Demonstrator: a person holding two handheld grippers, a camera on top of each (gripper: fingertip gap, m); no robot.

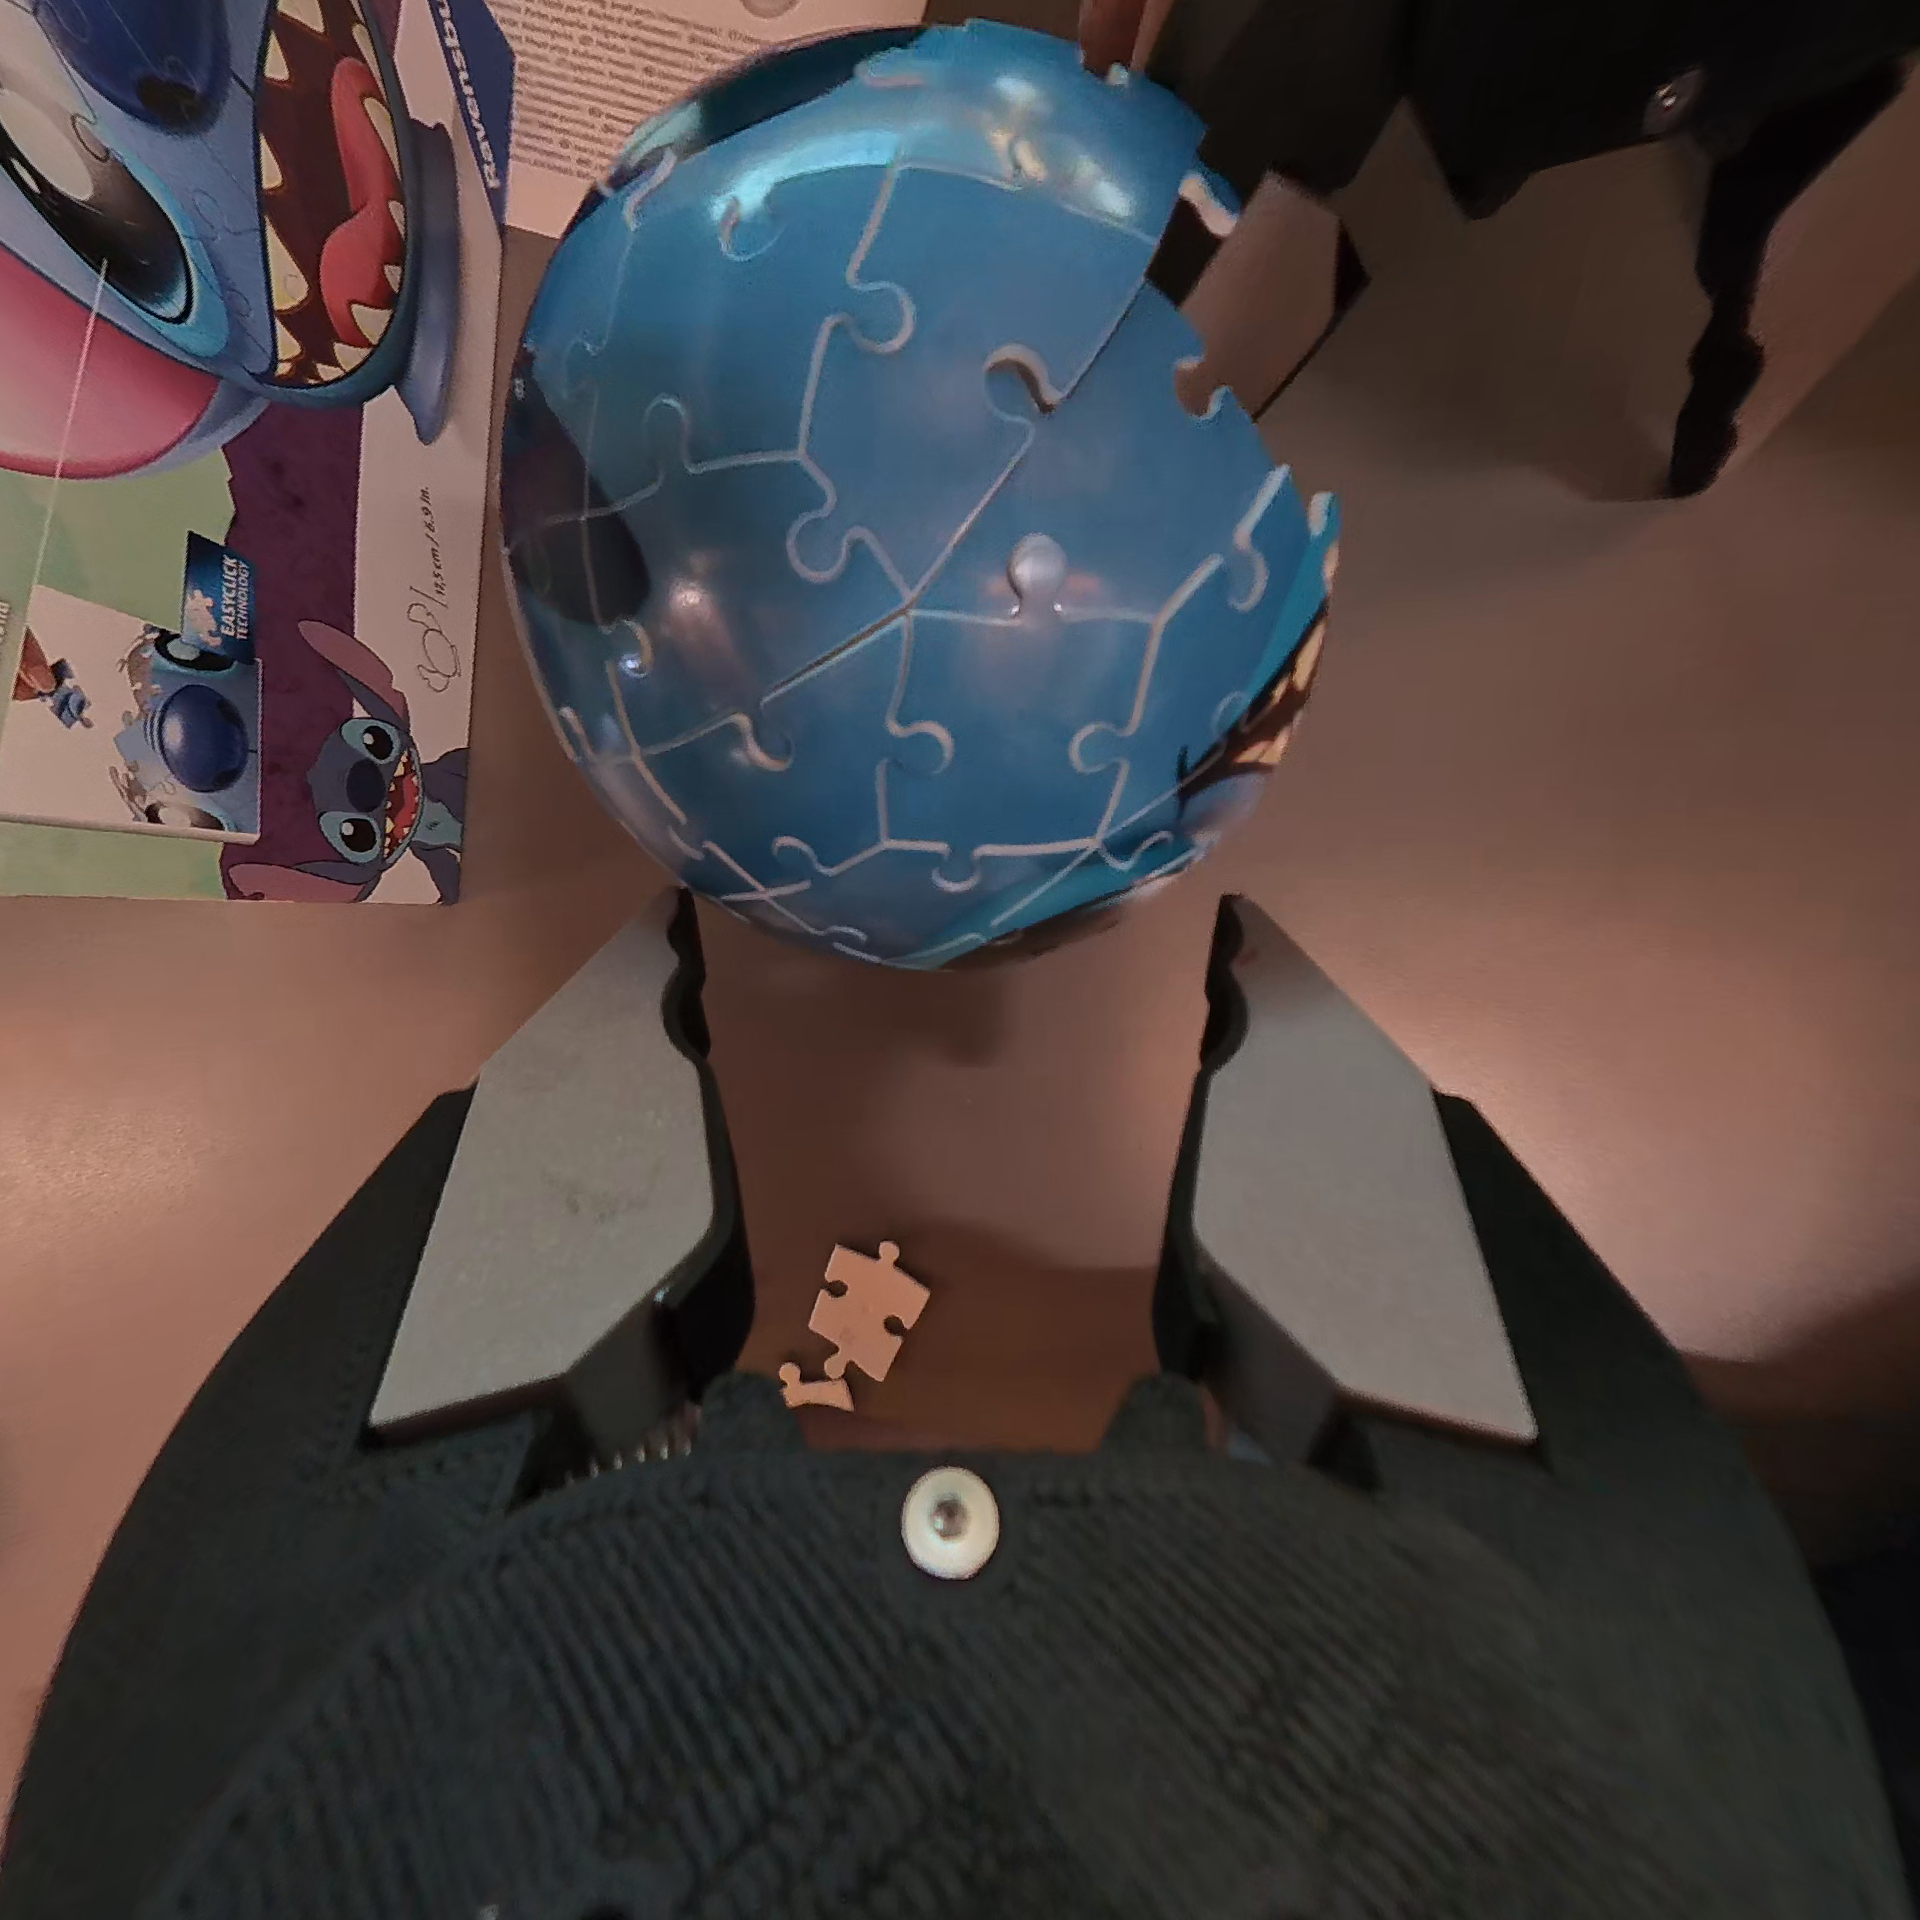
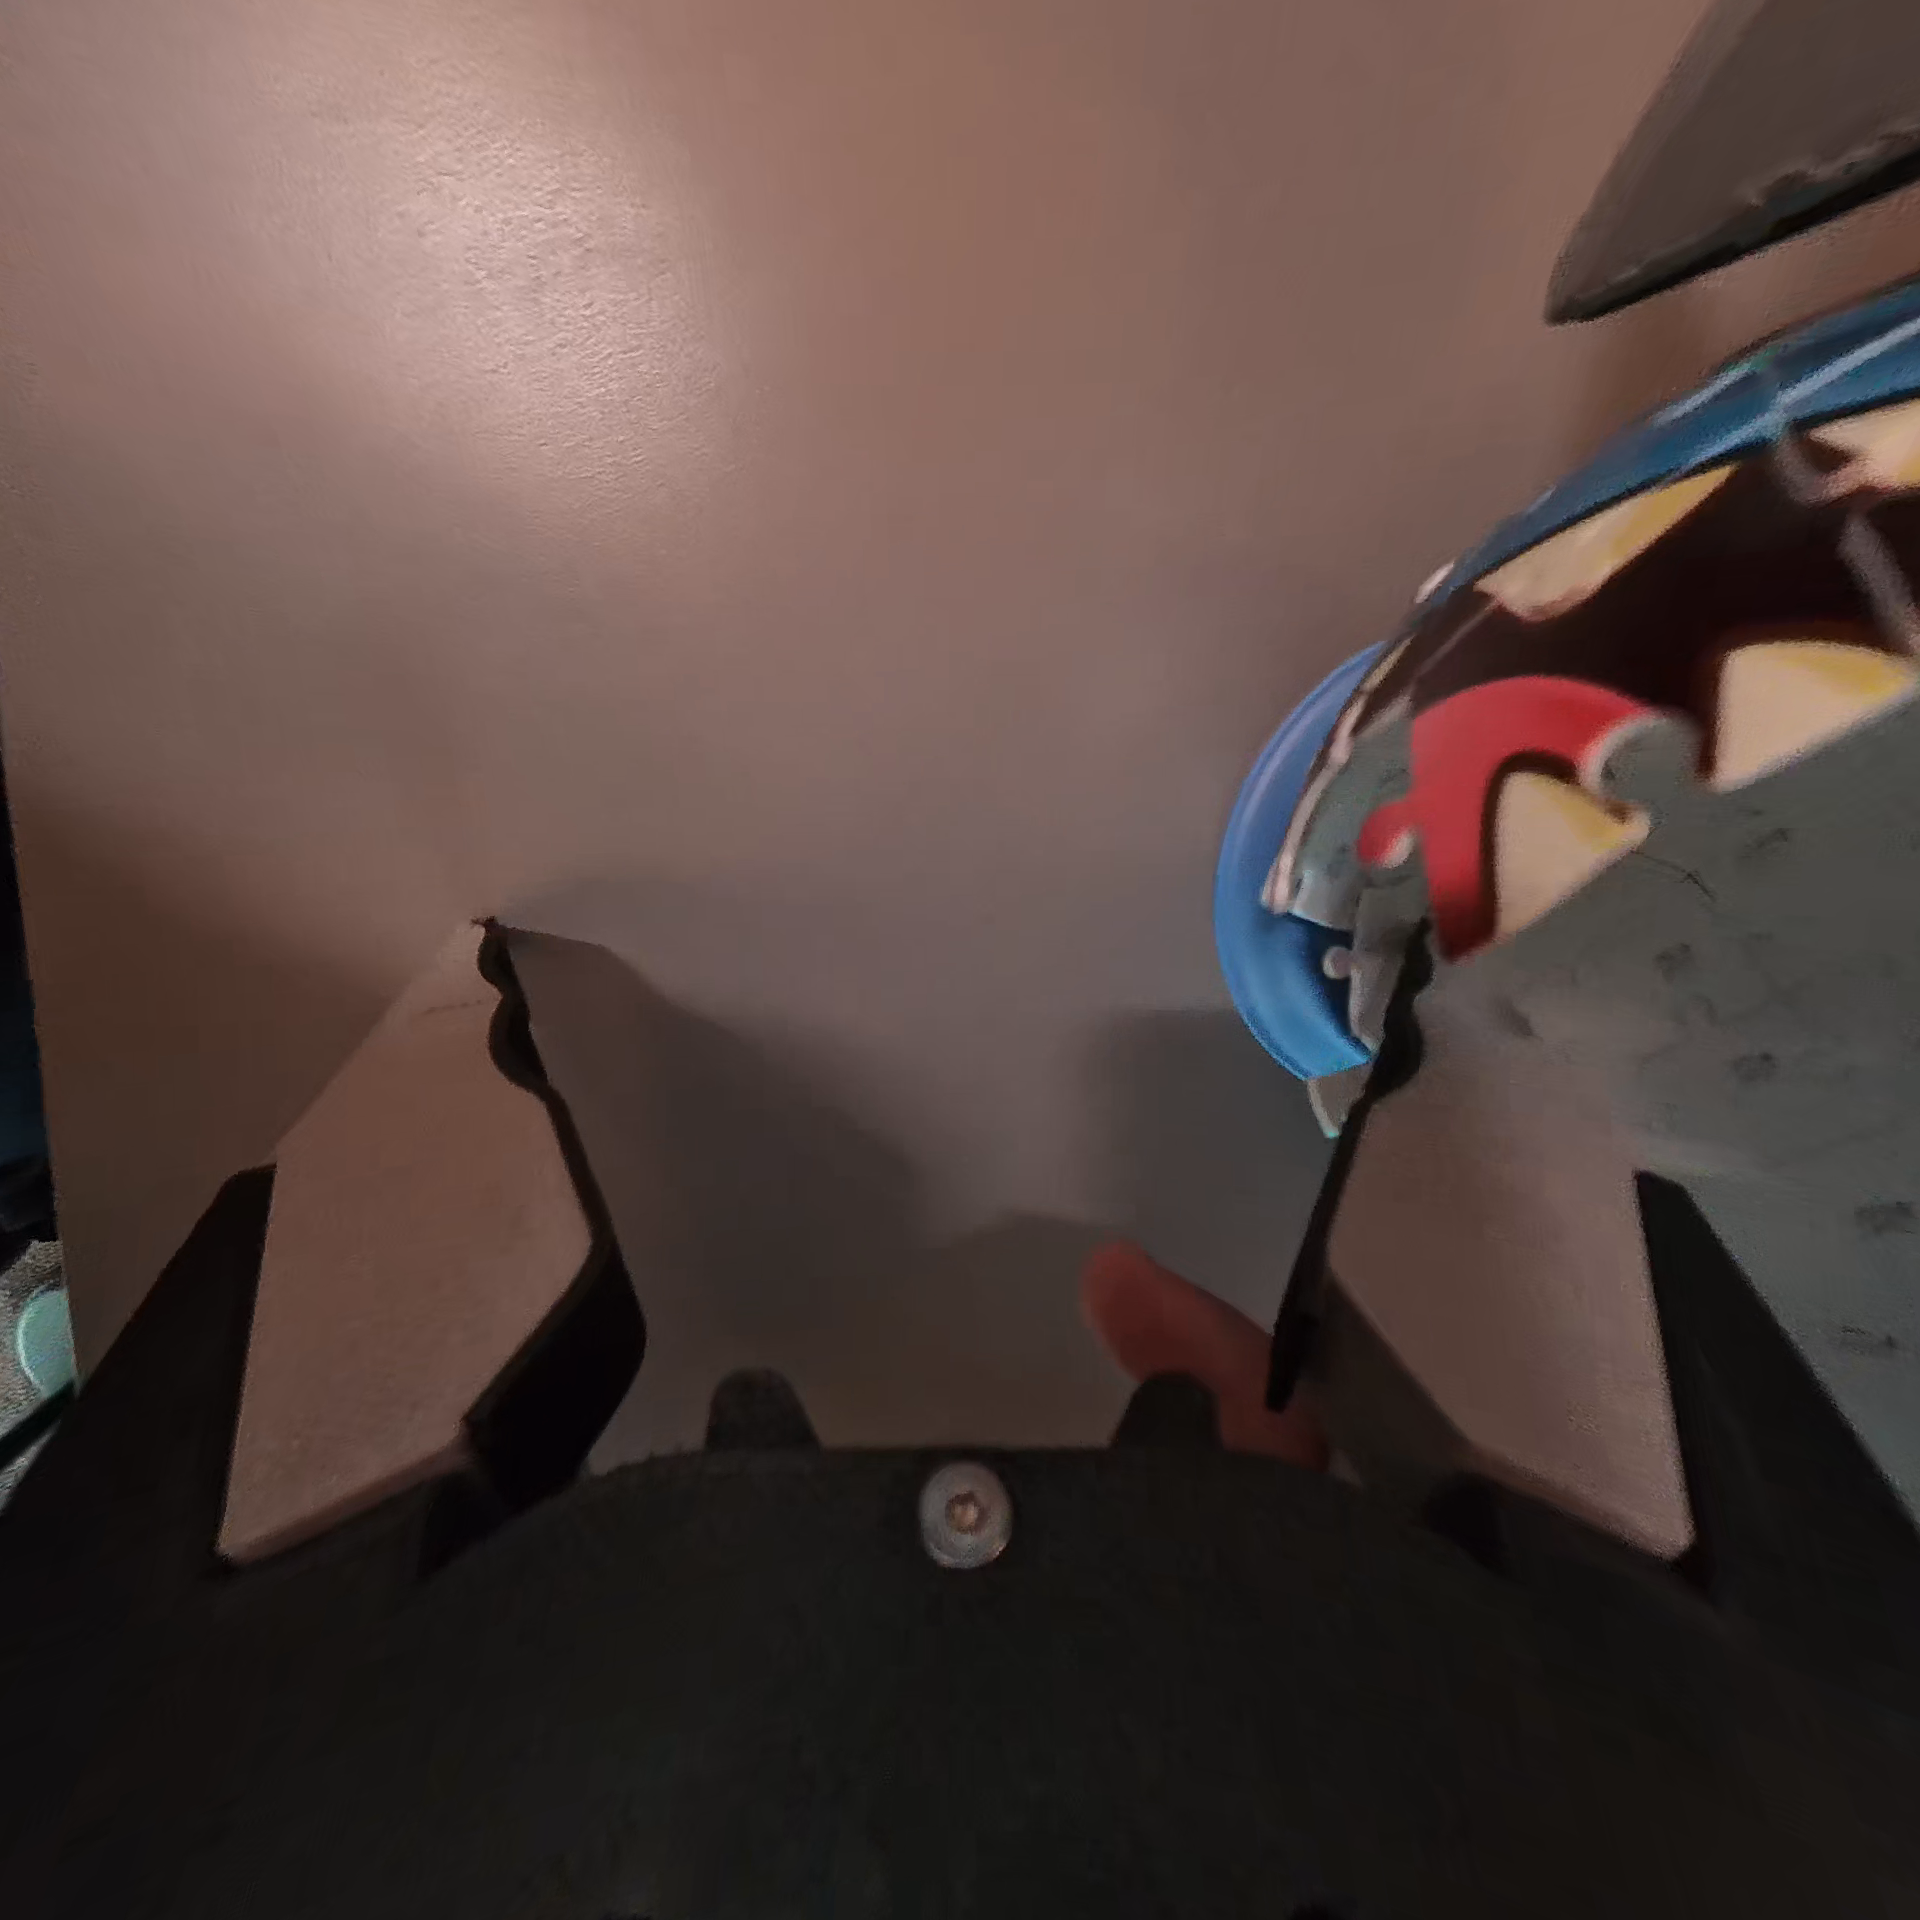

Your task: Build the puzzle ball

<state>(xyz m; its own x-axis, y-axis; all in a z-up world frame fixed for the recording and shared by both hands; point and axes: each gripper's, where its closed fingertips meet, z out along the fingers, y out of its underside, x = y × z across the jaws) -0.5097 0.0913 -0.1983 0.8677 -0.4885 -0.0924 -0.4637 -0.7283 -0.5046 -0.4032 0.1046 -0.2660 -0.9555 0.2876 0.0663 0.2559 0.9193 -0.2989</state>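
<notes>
Both tongs [image 1: 951, 925] spread, puzzle ball [image 1: 914, 520] just beyond left tips.

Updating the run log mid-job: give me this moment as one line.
left gripper: open, behind puzzle ball | right gripper: open, beside ball | ball: partly built | loose pieces: on table

Left wrist camera looks steeply down on the tabletop [image 1: 1558, 831], puzzle ball [image 1: 914, 520] close at centre; right wrist view, nearer, shares it at right edge.

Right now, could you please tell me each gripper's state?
Left gripper: open, empty, just short of the puzzle ball.
Right gripper: open, holding nothing.
</notes>
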